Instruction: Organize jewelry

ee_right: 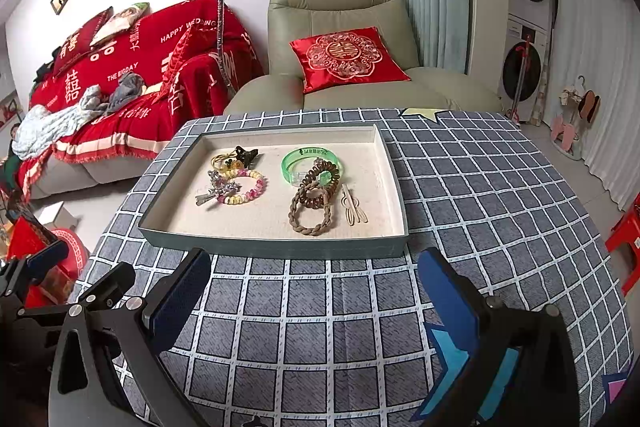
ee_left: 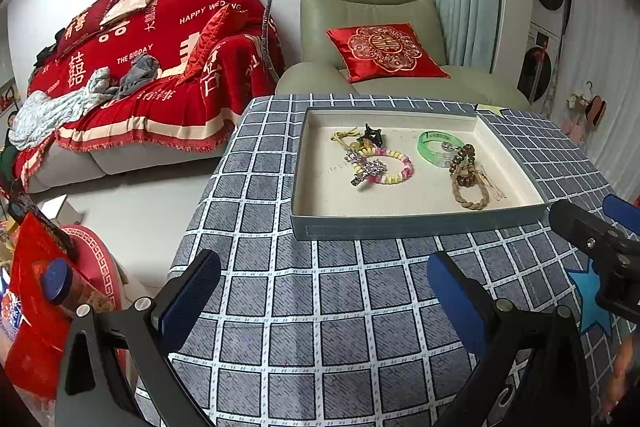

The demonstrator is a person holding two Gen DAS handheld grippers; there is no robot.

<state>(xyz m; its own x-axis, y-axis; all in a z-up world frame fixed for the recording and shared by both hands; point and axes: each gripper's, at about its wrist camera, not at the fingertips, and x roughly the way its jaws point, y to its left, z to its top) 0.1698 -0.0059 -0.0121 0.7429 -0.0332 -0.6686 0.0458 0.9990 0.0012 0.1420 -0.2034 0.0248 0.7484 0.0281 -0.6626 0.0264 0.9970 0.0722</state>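
Both hand-held grippers are just hanging over the near edge of the bench, nothing in either one. The left hand-held gripper (ee_left: 324,295) has its blue pads spread wide apart, and the right hand-held gripper (ee_right: 314,297) is the same, fully released, with only checked tablecloth (ee_right: 304,347) showing between the fingers. All the jewelry sits in a shallow grey tray (ee_right: 276,247) with a cream lining, further back on the bench and clear of both grippers. On the tray's left side there's a tangle: a pastel beaded bracelet (ee_right: 252,189), a silver sparkly hair clip (ee_right: 218,191) lying across it, a black claw clip (ee_right: 246,155) behind them, and some yellowish cord I can't make out properly. On the right side, a clear green bangle (ee_right: 310,163) sits toward the back, a brown spiral coil band (ee_right: 320,181) overlaps its front edge, and a braided brown hair tie (ee_right: 310,217) lies in front of that, touching the coil. Just right of the braid there's a thin pale hairpin (ee_right: 352,209) flat on the lining. Behind the bench is a green armchair (ee_right: 340,11) with a red cushion (ee_right: 346,57) on the seat, and a sofa under a red throw (ee_right: 132,75) off to the left.
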